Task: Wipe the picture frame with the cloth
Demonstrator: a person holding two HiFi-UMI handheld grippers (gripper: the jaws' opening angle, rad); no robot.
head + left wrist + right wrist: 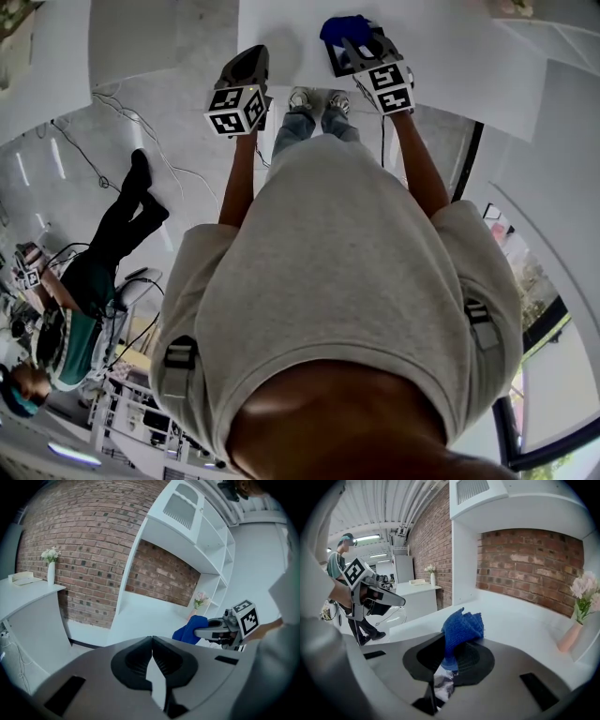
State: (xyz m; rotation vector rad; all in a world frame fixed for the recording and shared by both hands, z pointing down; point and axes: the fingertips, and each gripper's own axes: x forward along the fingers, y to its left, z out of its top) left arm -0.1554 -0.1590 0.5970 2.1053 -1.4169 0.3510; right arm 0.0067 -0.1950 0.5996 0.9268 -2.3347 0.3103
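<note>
While the right gripper (449, 654) pinches a blue cloth (461, 626) (bunched upward between its jaws) above a white counter (525, 620), the left gripper (151, 654) hovers beside it with jaws pressed together, holding nothing.

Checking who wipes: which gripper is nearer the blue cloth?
Right. The right gripper is shut on the blue cloth; the left gripper, shut and empty, sits apart beside it.

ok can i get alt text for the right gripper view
The right gripper is shut on a bunched blue cloth, held in front of a white shelf backed by a brick wall. A pink vase with pale flowers stands at the right edge, and the left gripper shows at the left.
</note>
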